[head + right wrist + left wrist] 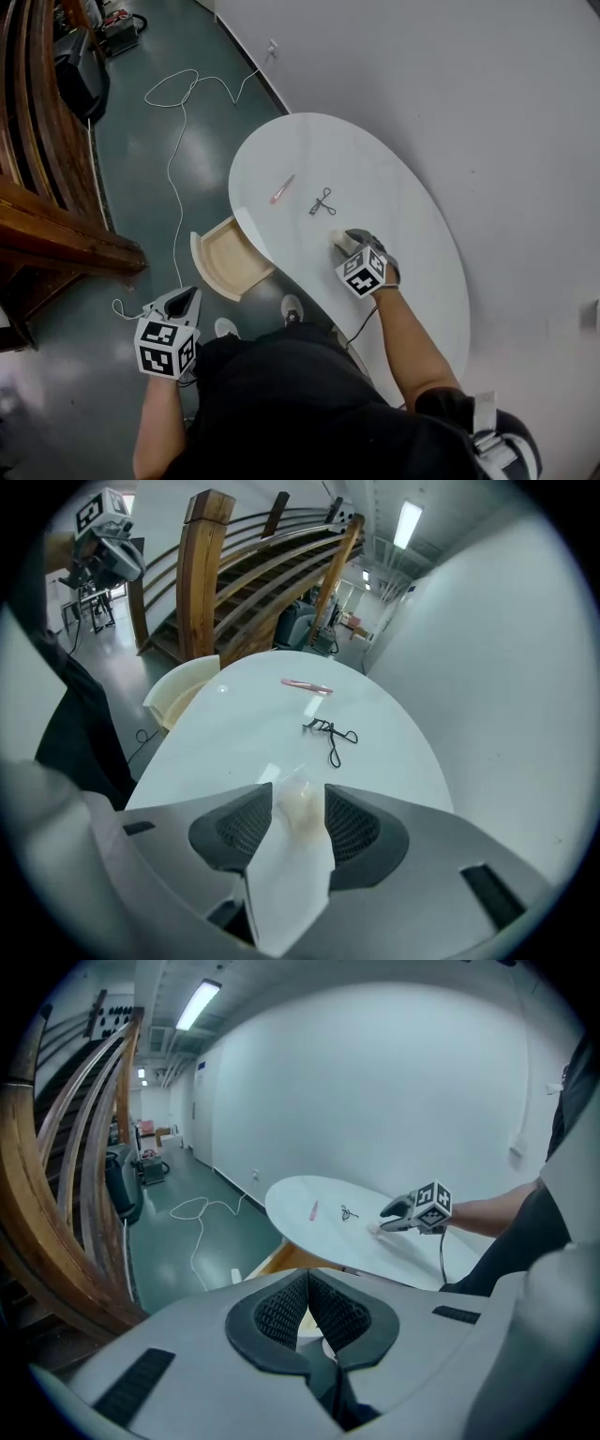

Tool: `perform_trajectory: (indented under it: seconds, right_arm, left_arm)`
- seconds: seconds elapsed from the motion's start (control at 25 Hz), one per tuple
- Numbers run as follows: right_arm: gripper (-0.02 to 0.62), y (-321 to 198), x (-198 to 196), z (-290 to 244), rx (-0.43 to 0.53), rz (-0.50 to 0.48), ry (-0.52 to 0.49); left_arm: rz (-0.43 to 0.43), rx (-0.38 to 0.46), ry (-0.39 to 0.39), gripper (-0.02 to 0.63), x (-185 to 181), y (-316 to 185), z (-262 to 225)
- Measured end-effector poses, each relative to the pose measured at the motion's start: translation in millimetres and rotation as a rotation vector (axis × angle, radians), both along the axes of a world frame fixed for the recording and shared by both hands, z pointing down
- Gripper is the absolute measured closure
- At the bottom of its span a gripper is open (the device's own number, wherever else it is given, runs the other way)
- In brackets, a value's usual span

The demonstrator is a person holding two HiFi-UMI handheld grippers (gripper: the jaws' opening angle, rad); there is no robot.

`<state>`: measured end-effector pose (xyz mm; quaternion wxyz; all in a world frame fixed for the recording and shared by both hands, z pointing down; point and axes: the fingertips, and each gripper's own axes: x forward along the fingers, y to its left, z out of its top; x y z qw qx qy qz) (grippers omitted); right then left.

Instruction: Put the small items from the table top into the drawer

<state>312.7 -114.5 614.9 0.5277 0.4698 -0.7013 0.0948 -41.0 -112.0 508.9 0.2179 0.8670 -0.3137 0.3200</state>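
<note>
On the white oval table [309, 150] lie a pink stick-like item [282, 188], a black eyelash curler [322, 202] and a small clear packet with cream contents [337, 241]. My right gripper [345, 238] points down at the packet. In the right gripper view the packet [302, 808] sits between the open jaws of that gripper [299, 799], with the curler [330, 733] and pink item [306, 685] beyond. The wooden drawer [201, 258] stands pulled out under the table's left edge. My left gripper [192, 292] hangs shut and empty, low beside the drawer [281, 1258].
A white cable [178, 112] loops over the green floor left of the table. A wooden staircase [47, 216] rises at the far left. The white wall runs behind and to the right of the table. The person's shoes [292, 307] stand by the table's near edge.
</note>
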Motion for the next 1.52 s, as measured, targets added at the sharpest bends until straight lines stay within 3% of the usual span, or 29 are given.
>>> perform_trajectory:
  seconds: [0.16,0.36,0.68,1.0,1.08,1.28,1.52]
  right_arm:
    - [0.386,3,12,19,-0.095,-0.047,0.043]
    - [0.383,5,24,36,-0.144,-0.081,0.109]
    - [0.424,0,22,41,-0.138,-0.129,0.178]
    - [0.434,0,5,19,-0.101,-0.113,0.184]
    - [0.434,-4,-2,11,-0.077,-0.088,0.143]
    - [0.434,-13,-52,-13,-0.002,0.002,-0.082]
    - [0.434,-20,-127,-26,0.017,0.013,-0.299]
  left_arm:
    - [0.004,0.013,-0.006,0.589,6,1,-5]
    - [-0.009,0.015,-0.018,0.589,4,3,-6]
    - [-0.002,0.015,-0.016,0.589,3,4,-6]
    - [0.016,0.029,0.001,0.589,-14,-3,-11]
    - [0.02,0.03,0.0,0.589,-15,-6,-10]
    - [0.048,0.023,0.001,0.589,-24,-9,-5]
    - [0.068,0.019,0.004,0.589,-25,-21,-3]
